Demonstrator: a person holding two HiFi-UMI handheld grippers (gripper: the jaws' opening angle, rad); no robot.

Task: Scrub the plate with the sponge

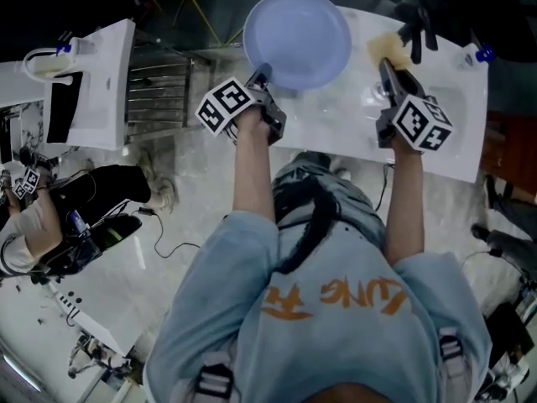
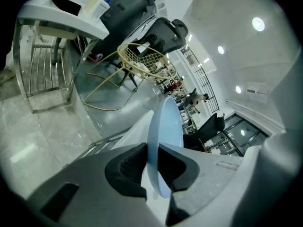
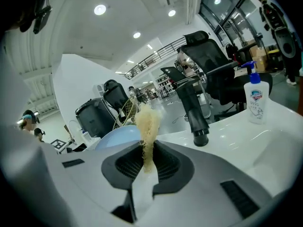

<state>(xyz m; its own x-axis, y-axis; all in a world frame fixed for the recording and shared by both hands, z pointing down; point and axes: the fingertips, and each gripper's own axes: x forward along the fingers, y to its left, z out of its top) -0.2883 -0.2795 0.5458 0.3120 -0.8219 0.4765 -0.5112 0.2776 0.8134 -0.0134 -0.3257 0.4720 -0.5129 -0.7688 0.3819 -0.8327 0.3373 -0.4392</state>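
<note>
A pale blue plate (image 1: 298,36) is held above the white counter (image 1: 453,154), gripped by its near rim in my left gripper (image 1: 260,78). In the left gripper view the plate (image 2: 164,141) stands edge-on between the black pads (image 2: 124,171), which are shut on it. My right gripper (image 1: 388,67) holds a yellow sponge (image 1: 389,50) to the right of the plate, apart from it. In the right gripper view the sponge (image 3: 147,129) is squeezed thin between the pads and the plate (image 3: 118,137) shows behind at the left.
A black faucet (image 1: 417,25) rises behind the sponge; in the right gripper view the faucet (image 3: 193,109) is close on the right. A soap bottle (image 3: 254,100) stands on the counter at far right. A wire rack (image 1: 155,91) and another white unit (image 1: 92,82) are at left.
</note>
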